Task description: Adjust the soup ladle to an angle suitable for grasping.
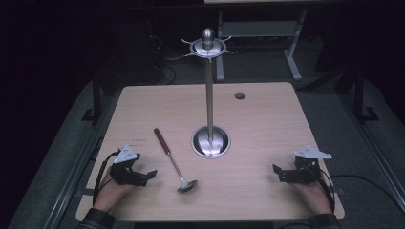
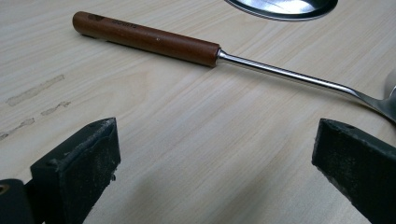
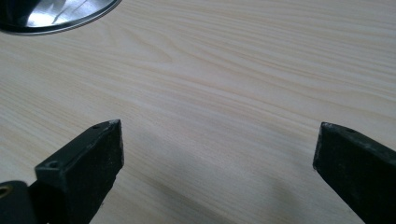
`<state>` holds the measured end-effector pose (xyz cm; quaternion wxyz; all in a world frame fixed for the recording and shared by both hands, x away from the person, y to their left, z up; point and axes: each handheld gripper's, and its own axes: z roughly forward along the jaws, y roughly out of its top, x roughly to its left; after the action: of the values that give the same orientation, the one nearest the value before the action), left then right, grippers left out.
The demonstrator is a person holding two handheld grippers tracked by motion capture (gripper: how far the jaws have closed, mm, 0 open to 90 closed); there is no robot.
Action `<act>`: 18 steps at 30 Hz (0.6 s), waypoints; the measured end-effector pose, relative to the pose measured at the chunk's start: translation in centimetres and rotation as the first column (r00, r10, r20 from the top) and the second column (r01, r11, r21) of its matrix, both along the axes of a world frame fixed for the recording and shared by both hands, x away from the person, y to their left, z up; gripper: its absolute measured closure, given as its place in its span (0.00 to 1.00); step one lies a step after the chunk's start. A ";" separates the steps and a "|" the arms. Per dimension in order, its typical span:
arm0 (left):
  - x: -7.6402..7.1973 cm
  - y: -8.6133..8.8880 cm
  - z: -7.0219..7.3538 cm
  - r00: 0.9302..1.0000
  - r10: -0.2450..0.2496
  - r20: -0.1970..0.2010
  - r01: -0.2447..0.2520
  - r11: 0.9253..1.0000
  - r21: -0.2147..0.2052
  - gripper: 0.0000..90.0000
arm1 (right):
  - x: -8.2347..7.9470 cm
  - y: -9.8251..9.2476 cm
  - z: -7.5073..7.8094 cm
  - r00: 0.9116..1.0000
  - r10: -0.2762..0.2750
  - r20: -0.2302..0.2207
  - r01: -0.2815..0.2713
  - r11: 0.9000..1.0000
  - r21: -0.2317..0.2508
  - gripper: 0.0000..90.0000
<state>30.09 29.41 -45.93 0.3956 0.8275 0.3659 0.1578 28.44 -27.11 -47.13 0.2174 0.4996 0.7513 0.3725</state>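
Note:
A ladle [image 1: 173,160] with a brown wooden handle [image 2: 144,37] and a steel shaft [image 2: 285,72] lies flat on the wooden table [image 1: 267,119], its bowl toward the front edge. A tall metal stand [image 1: 209,95] with a round base [image 1: 210,141] and hooks at its top [image 1: 208,46] rises from the table's middle. My left gripper [image 1: 149,176] rests at the front left, just left of the ladle, jaws wide open on bare wood [image 2: 215,163]. My right gripper [image 1: 278,174] sits at the front right, open over bare wood [image 3: 217,158].
The stand's shiny base [image 2: 285,7] lies beyond the ladle in the left gripper view and at the upper left [image 3: 56,14] of the right gripper view. A round cable hole [image 1: 240,95] marks the far right of the table. Dark floor and desk frames surround the table.

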 end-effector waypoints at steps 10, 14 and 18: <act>0.5 0.2 0.3 0.999 0.034 -0.024 -0.035 0.999 -0.022 0.25 | 0.2 -0.1 0.1 1.000 -0.001 0.010 0.001 1.000 0.018 0.02; 0.7 0.0 0.6 0.999 0.050 -0.015 -0.050 0.999 -0.014 0.35 | 0.2 0.0 0.1 1.000 0.001 0.014 -0.001 1.000 0.018 0.02; 1.2 -0.2 0.7 0.998 0.059 -0.024 -0.059 0.998 -0.005 0.43 | 0.2 0.1 0.2 1.000 0.003 0.011 -0.004 1.000 0.017 0.02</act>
<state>31.25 29.25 -45.27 0.3887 0.8171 0.3951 0.1585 28.63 -26.98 -46.97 0.2164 0.4981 0.7478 0.3819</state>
